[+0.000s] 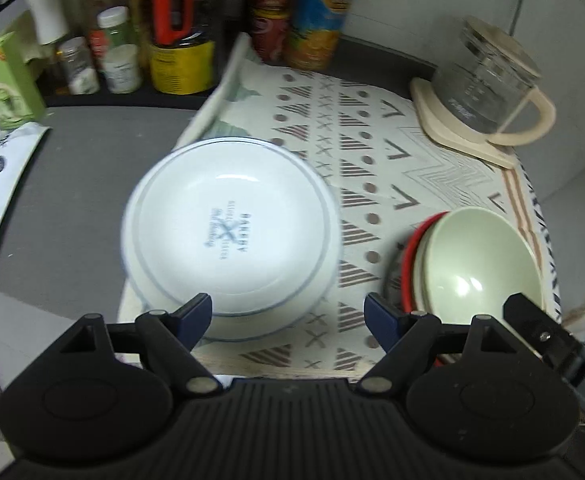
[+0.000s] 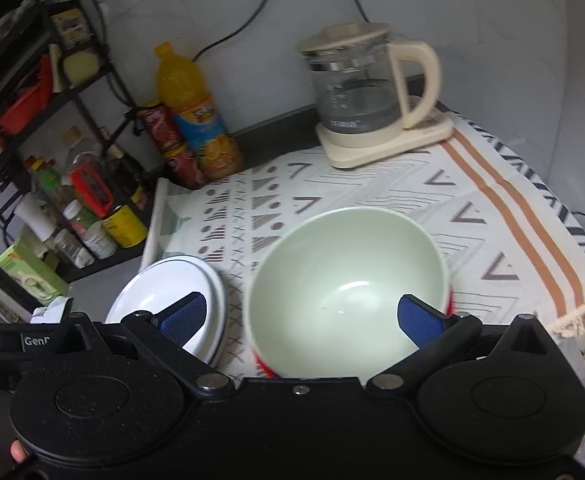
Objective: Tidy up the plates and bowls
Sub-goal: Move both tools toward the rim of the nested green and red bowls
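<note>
A stack of white plates with blue rim lines (image 1: 228,236) sits on the patterned cloth (image 1: 372,152), just ahead of my left gripper (image 1: 288,316), which is open and empty. A pale green bowl (image 1: 476,264) is nested in a red-rimmed bowl (image 1: 410,256) to the right. In the right wrist view my right gripper (image 2: 304,316) is open and hangs over the green bowl (image 2: 344,284), with the white plates (image 2: 168,300) to its left. Neither gripper holds anything.
A glass kettle on a cream base (image 2: 368,92) stands at the back right. An orange juice bottle (image 2: 196,116), red cans (image 2: 172,144), jars and a black wire rack (image 2: 32,100) crowd the back left. A green box (image 1: 4,80) sits left.
</note>
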Demonstrator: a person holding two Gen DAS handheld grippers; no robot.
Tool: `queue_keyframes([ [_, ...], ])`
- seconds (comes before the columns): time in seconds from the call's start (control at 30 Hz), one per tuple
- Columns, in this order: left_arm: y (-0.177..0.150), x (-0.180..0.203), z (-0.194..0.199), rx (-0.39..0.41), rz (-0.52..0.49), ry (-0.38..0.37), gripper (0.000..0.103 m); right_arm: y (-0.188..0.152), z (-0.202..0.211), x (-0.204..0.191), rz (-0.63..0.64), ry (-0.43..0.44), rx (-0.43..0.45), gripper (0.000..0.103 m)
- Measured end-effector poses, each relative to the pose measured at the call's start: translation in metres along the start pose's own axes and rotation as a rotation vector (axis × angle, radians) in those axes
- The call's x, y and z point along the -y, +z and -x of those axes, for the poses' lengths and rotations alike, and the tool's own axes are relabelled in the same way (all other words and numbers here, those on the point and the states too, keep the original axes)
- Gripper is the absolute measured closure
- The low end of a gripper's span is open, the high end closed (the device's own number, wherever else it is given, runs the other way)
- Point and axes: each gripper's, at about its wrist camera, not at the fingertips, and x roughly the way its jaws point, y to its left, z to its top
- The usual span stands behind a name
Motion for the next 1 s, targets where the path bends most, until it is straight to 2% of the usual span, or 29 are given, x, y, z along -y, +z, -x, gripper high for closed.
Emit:
queue_keyframes([
  [0.27, 0.011, 0.029, -0.019, -0.040, -0.054, -0.050, 0.021, 0.001, 0.001, 0.022, -0.047, -0.038, -0.008, 0.000],
  [0.4, 0.016, 0.042, -0.033, -0.087, -0.093, -0.103, 0.012, 0.002, -0.005, 0.033, -0.076, -0.050, -0.020, 0.000],
  [0.53, 0.021, 0.053, -0.049, -0.118, -0.120, -0.108, 0.005, 0.002, -0.014, 0.042, -0.097, -0.065, -0.044, 0.000],
  [1.0, 0.033, 0.076, -0.097, -0.187, -0.160, -0.142, 0.007, -0.006, -0.050, 0.081, -0.262, -0.116, -0.131, 0.000],
])
